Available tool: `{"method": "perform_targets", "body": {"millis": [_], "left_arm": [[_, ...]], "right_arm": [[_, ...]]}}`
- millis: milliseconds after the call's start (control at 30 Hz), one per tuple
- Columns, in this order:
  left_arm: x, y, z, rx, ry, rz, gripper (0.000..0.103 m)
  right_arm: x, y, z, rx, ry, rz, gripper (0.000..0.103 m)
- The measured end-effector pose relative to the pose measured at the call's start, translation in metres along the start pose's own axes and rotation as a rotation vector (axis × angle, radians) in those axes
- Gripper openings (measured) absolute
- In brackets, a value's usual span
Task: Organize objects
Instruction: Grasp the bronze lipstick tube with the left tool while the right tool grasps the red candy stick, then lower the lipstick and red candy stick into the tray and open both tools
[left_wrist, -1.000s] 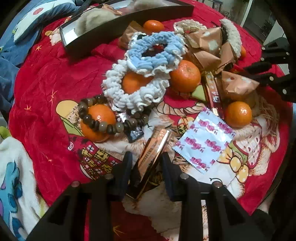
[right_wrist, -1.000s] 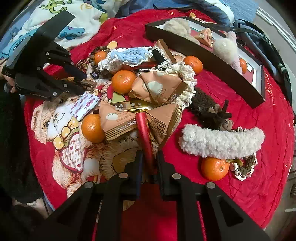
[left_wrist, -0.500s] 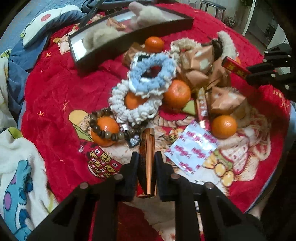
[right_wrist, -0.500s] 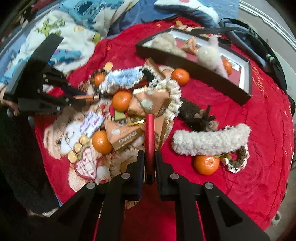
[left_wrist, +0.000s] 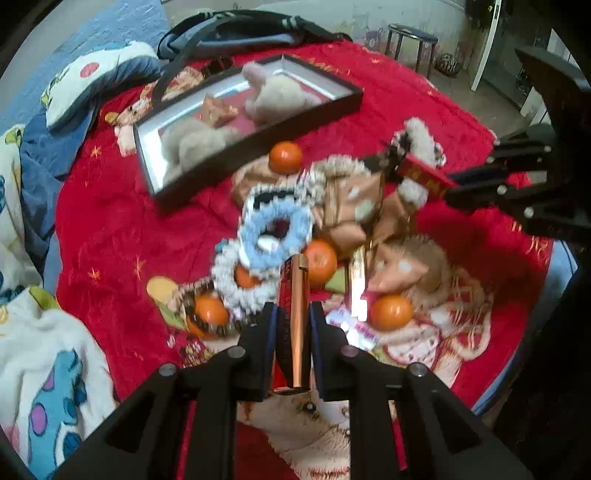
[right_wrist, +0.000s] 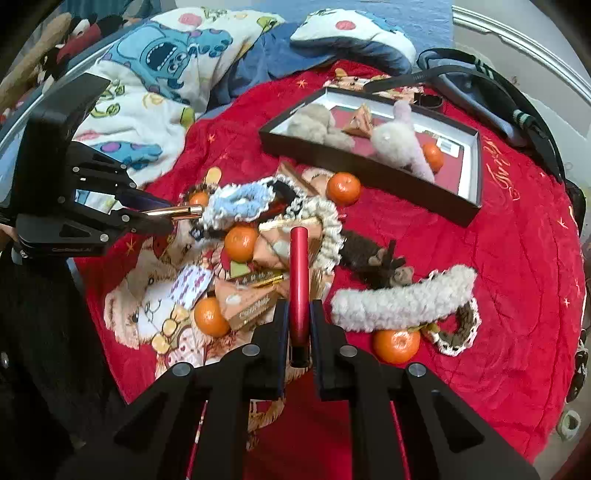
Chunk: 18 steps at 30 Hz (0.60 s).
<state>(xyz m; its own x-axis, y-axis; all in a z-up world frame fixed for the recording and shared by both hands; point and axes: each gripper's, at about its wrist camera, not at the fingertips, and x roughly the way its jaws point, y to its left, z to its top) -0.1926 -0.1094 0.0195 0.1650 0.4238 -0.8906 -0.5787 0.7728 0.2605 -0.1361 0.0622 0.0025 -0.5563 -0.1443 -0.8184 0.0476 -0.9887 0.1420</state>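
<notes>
The red blanket (right_wrist: 498, 258) is carrying the clutter, with the black box (right_wrist: 373, 170) lying at 1 o'clock from the right claw (right_wrist: 299, 325). That claw is gripping a red bar (right_wrist: 298, 273), which is running lengthwise between its pads and projecting toward 12 o'clock. The left claw (left_wrist: 291, 332), having just been closing, is clamping a copper-coloured bar (left_wrist: 295, 317), likewise pointing to 12 o'clock, above the mandarins (left_wrist: 319, 262).

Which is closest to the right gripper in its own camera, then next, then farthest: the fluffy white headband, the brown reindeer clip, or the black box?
From the right gripper:
1. Fluffy white headband, just right.
2. Brown reindeer clip, behind it.
3. Black box, far back.
</notes>
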Motion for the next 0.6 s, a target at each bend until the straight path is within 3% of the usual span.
{"method": "perform_targets", "body": {"millis": [267, 600], "left_arm": [[-0.003, 0.005, 0.040, -0.020, -0.041, 0.000, 0.017], [0.015, 0.040, 0.105, -0.079, -0.083, -0.004, 0.017]], "right_arm": [[-0.004, -0.011, 0.022, 0.015, -0.039, -0.014, 0.010], [0.008, -0.041, 0.082, 0.015, -0.088, -0.068, 0.010]]}}
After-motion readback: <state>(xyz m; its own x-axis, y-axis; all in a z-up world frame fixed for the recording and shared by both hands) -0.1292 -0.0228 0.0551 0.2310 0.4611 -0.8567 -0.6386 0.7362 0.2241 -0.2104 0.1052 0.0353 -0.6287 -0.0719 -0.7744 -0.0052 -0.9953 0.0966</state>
